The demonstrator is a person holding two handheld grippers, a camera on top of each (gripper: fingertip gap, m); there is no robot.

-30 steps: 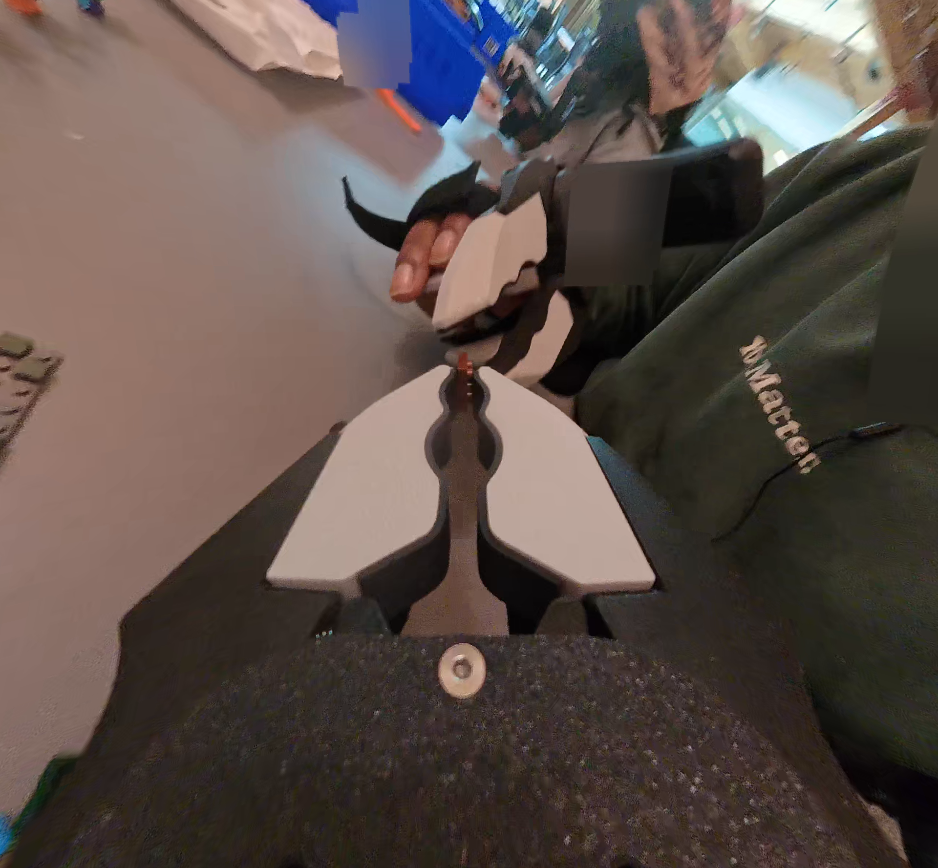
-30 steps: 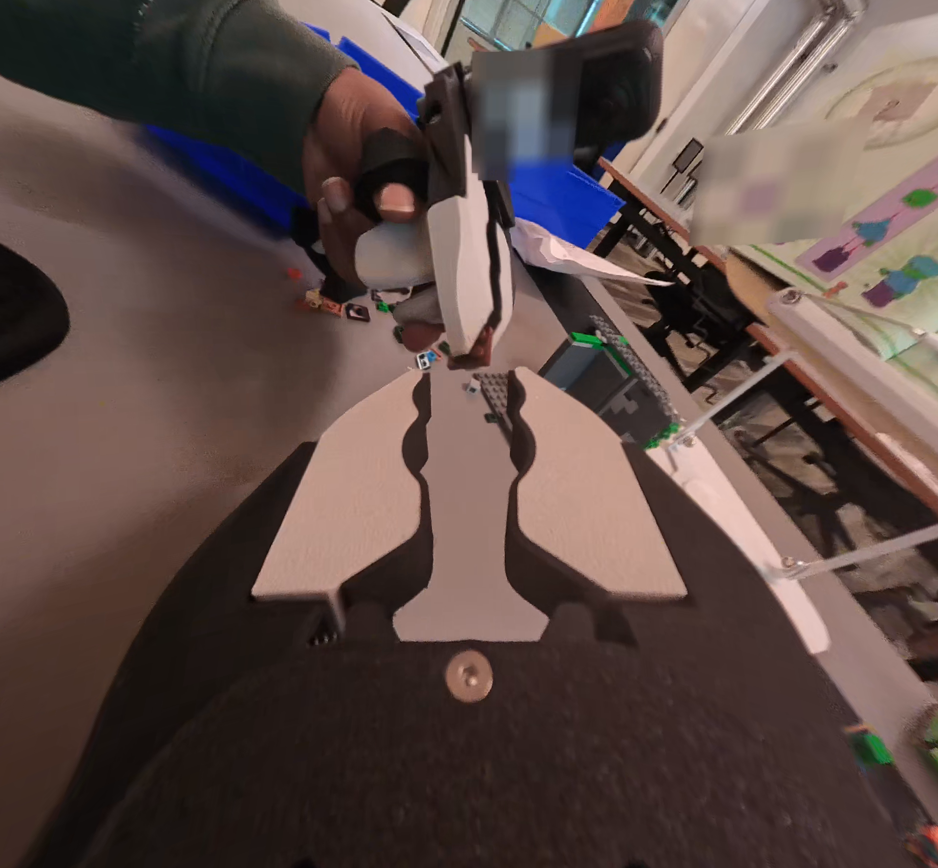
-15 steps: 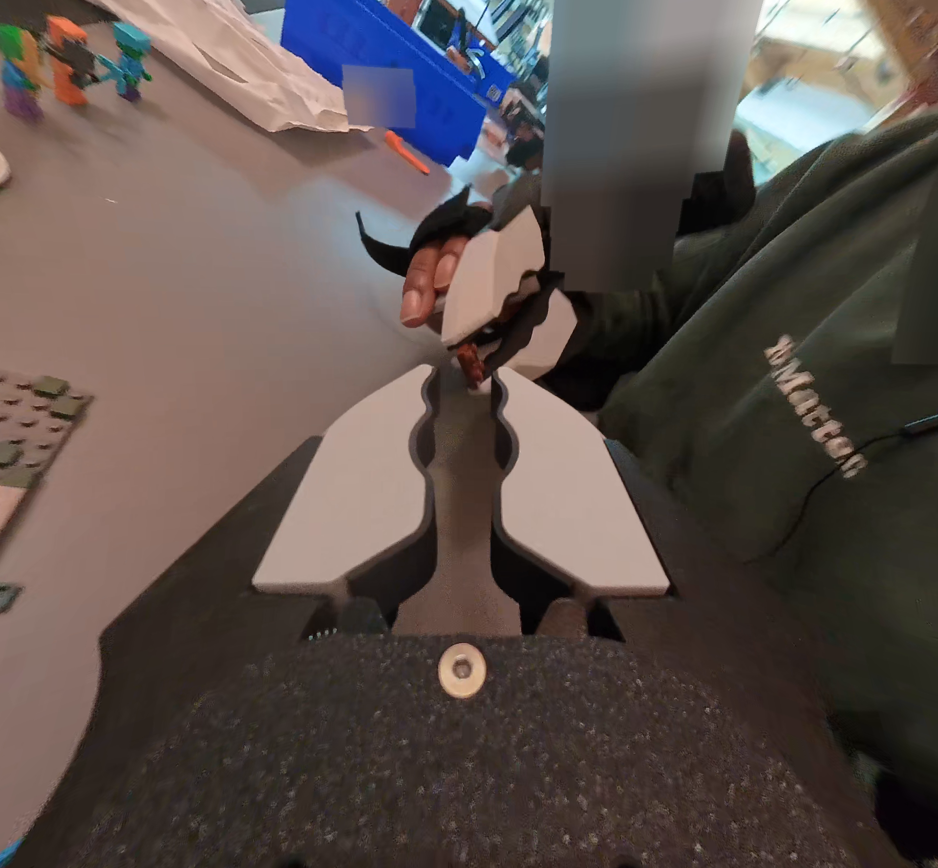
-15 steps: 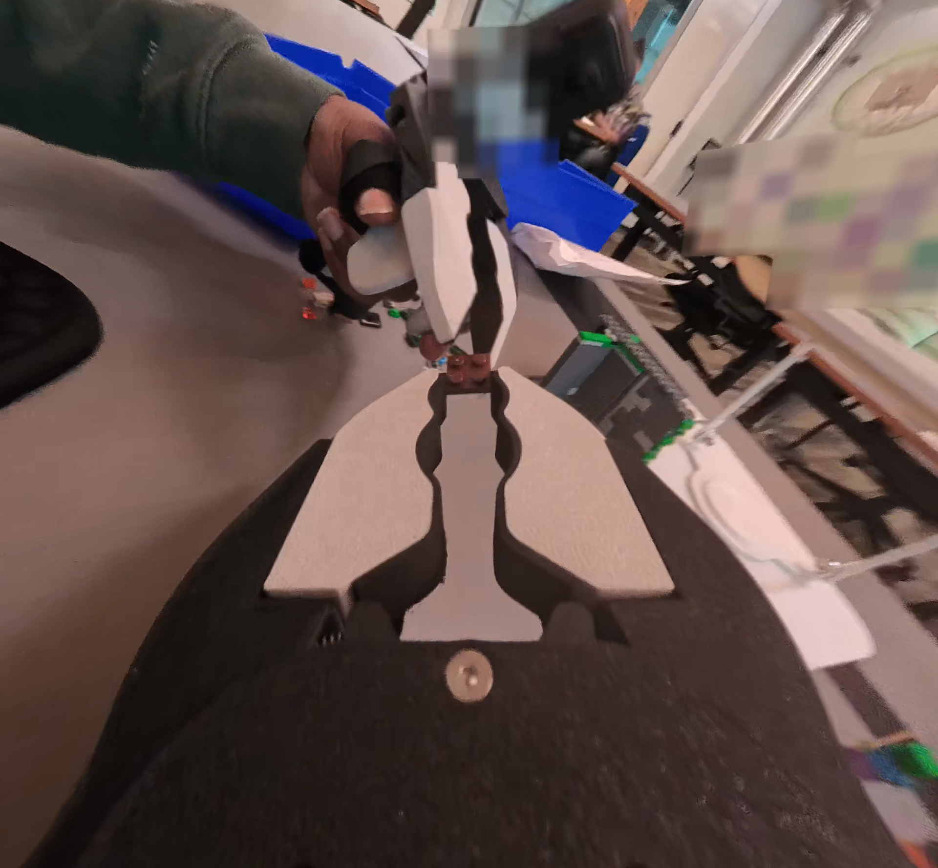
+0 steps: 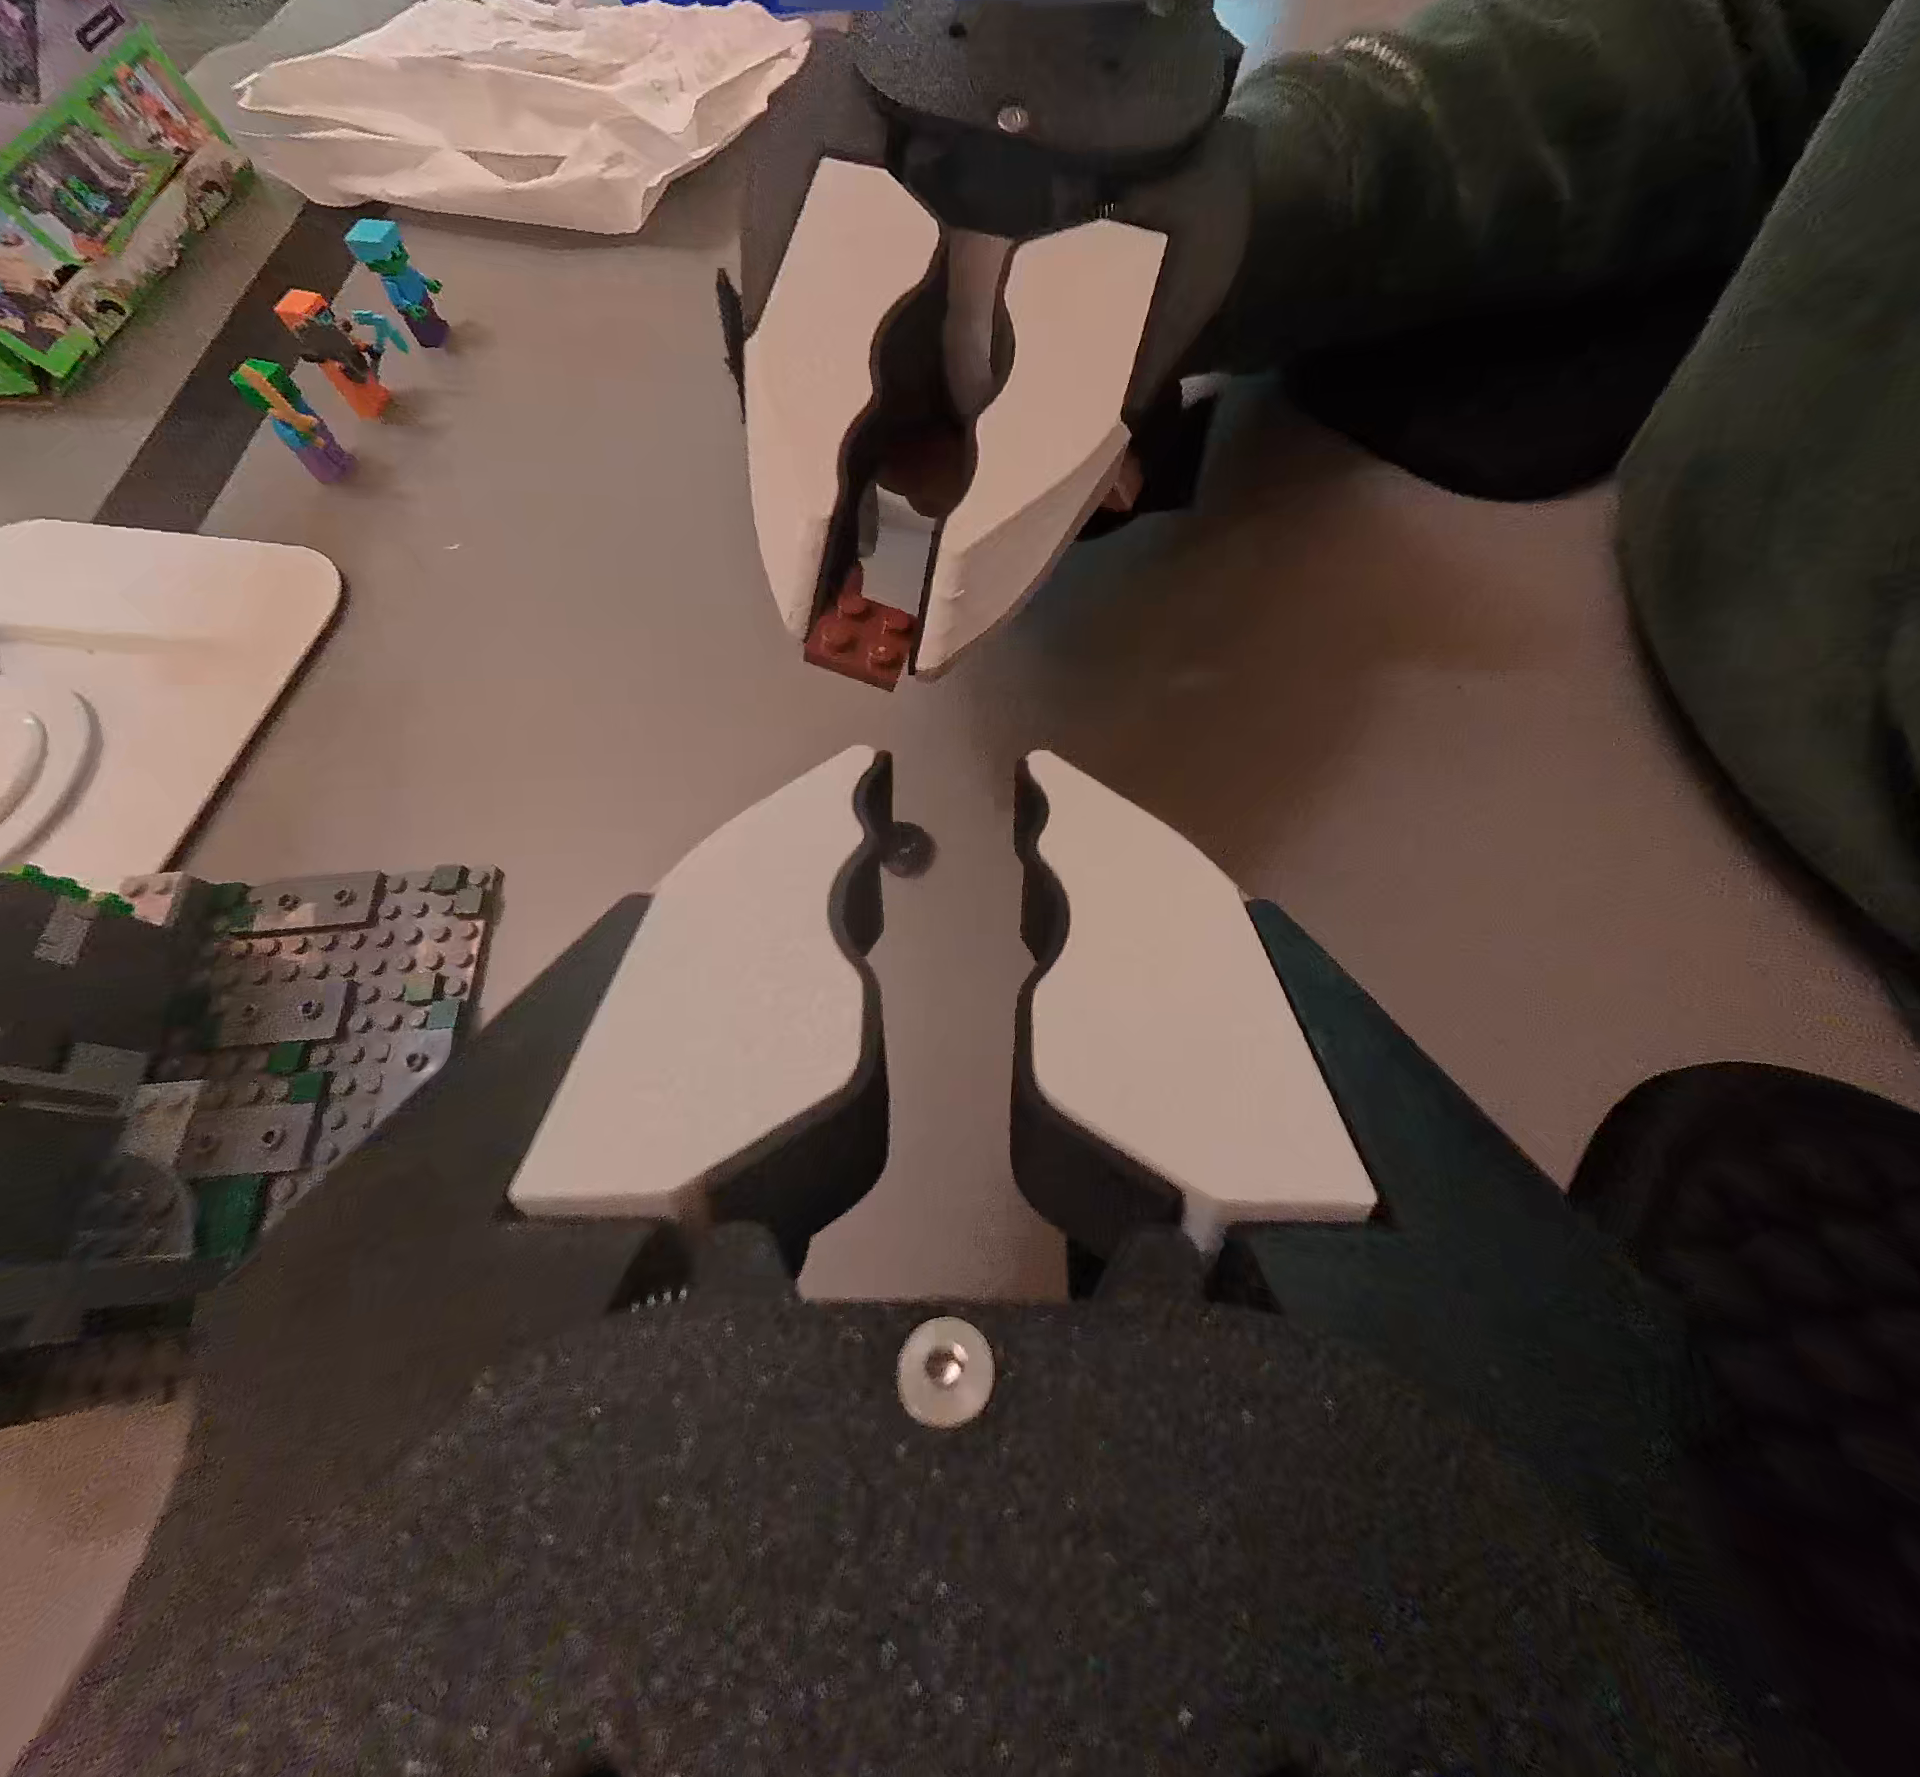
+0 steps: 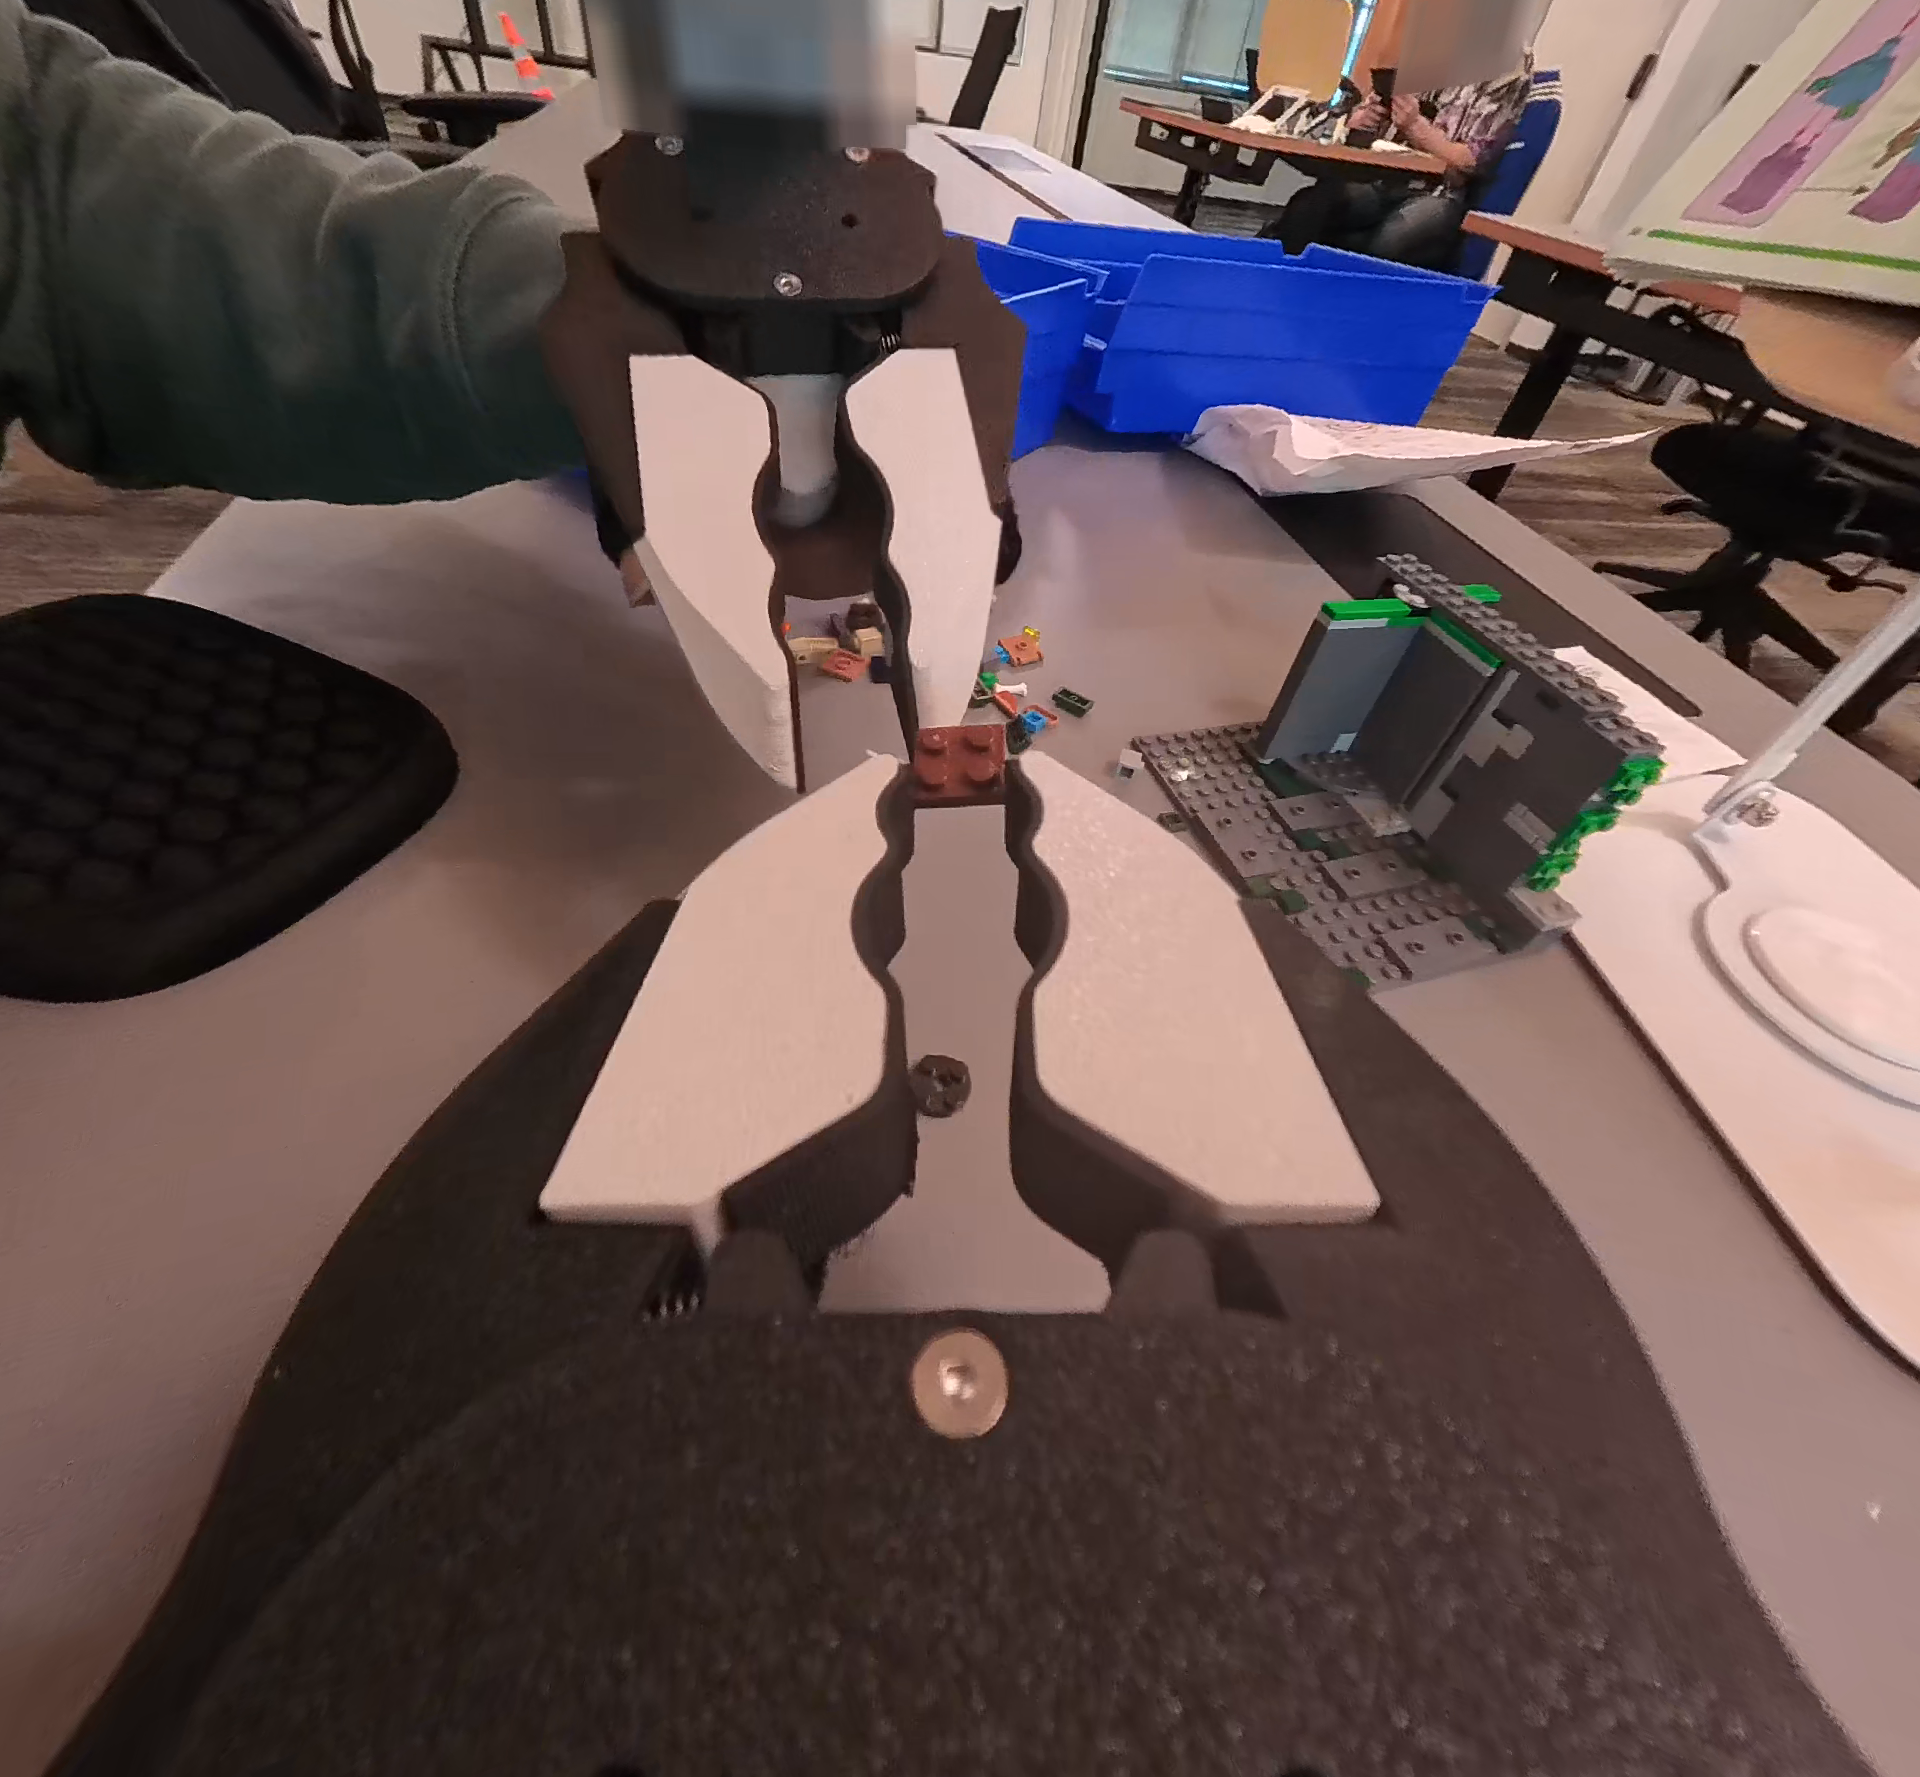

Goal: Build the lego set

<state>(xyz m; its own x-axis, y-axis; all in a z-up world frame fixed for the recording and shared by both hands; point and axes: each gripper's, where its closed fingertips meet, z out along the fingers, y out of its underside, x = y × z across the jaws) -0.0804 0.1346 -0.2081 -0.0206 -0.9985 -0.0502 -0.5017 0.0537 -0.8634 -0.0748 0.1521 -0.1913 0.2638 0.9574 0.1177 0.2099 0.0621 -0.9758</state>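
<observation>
Reddish-brown and studded, the small plate (image 5: 864,638) is the piece in play. From the left wrist view it sits pinched at the very tips of the right hand-held gripper (image 5: 868,652), which points back toward the camera above the bare grey surface (image 5: 1299,688); the left hand-held gripper (image 5: 951,771) faces it with its jaws parted and nothing between them, just apart from the plate, so I judge a hand-over has left the piece with the right one. The half-built grey model (image 5: 312,1000) lies by the surface's left edge here, three minifigures (image 5: 343,356) stand farther back beside a crumpled white bag (image 5: 520,106). From the right wrist view the same plate (image 6: 961,764) is clamped flat, studs up, between the right hand-held gripper (image 6: 961,777) tips, an orientation that looks chosen so it can be pressed straight down onto studs. The left hand-held gripper (image 6: 847,751) hangs just behind it, spread and empty. The model (image 6: 1434,792) with its grey walls and green trim stands to the right, near that edge, loose bricks (image 6: 935,667) scattered behind. A small dark round piece (image 6: 940,1085) lies on the surface beneath the jaws.
</observation>
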